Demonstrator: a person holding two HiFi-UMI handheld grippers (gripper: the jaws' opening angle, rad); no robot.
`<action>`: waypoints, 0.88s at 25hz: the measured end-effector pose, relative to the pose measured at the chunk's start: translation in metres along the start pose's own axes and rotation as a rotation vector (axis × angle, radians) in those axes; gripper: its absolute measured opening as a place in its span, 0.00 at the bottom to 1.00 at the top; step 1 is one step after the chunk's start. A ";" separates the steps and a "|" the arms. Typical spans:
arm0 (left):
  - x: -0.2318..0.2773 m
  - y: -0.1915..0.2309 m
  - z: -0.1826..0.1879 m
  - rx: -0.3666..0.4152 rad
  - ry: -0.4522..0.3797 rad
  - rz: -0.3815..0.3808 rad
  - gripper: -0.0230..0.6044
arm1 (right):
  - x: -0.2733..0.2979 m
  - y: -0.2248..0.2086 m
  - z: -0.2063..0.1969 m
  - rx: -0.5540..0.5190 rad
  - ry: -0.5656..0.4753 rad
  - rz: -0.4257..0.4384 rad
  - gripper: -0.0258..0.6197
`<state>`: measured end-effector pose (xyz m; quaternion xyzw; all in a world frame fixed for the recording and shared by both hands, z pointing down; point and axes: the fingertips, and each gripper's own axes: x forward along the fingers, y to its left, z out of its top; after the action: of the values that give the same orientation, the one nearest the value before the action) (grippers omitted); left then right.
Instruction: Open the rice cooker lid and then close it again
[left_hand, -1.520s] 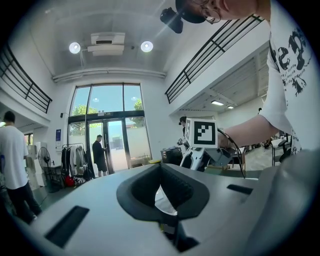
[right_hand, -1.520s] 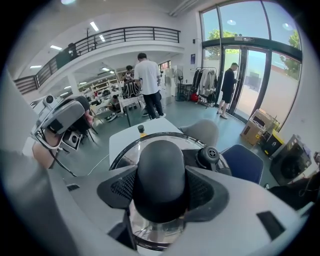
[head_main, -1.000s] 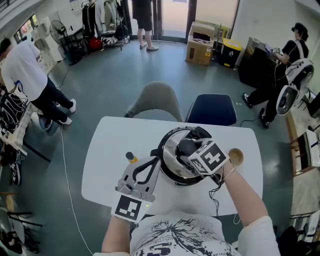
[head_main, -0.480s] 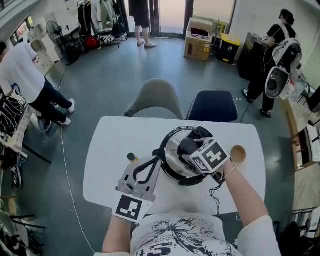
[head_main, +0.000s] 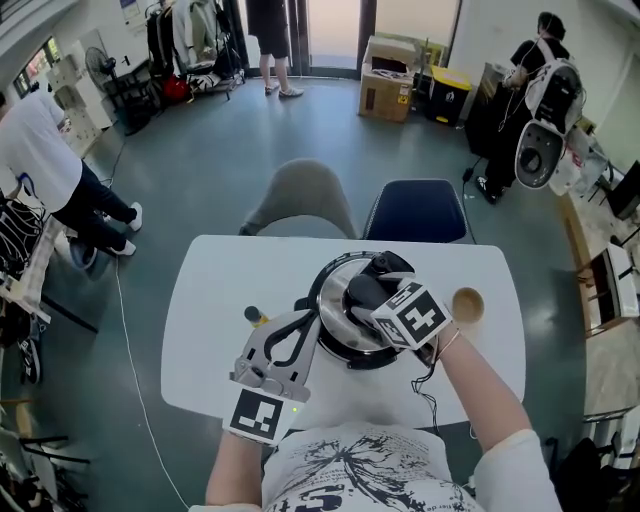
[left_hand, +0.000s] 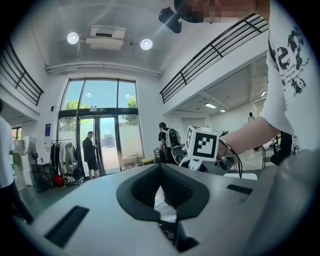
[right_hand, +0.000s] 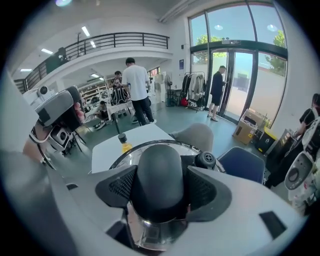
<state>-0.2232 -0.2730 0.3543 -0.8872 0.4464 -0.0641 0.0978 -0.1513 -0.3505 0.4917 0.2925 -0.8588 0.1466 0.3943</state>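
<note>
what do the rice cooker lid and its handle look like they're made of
Lid: polished metal, probably stainless steel; it mirrors its surroundings like chrome. Handle: matte black, likely moulded plastic; smooth and rounded, with only a dull sheen and no sharp reflections.

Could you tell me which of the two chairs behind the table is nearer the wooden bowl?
The dark blue chair, on the right in the head view: the wooden bowl lies just in front of it, whereas the grey chair stands further left.
</note>
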 end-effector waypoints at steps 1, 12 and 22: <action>0.000 -0.001 0.002 -0.003 -0.003 0.003 0.06 | -0.002 -0.001 0.001 -0.014 -0.015 -0.015 0.54; 0.001 -0.017 0.008 -0.014 -0.002 0.046 0.06 | -0.073 -0.009 0.030 0.022 -0.367 -0.062 0.45; 0.005 -0.027 0.011 -0.066 -0.021 0.093 0.06 | -0.127 -0.010 0.009 0.018 -0.662 -0.185 0.23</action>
<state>-0.1969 -0.2601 0.3498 -0.8687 0.4882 -0.0355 0.0758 -0.0849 -0.3134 0.3889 0.4041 -0.9088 0.0149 0.1032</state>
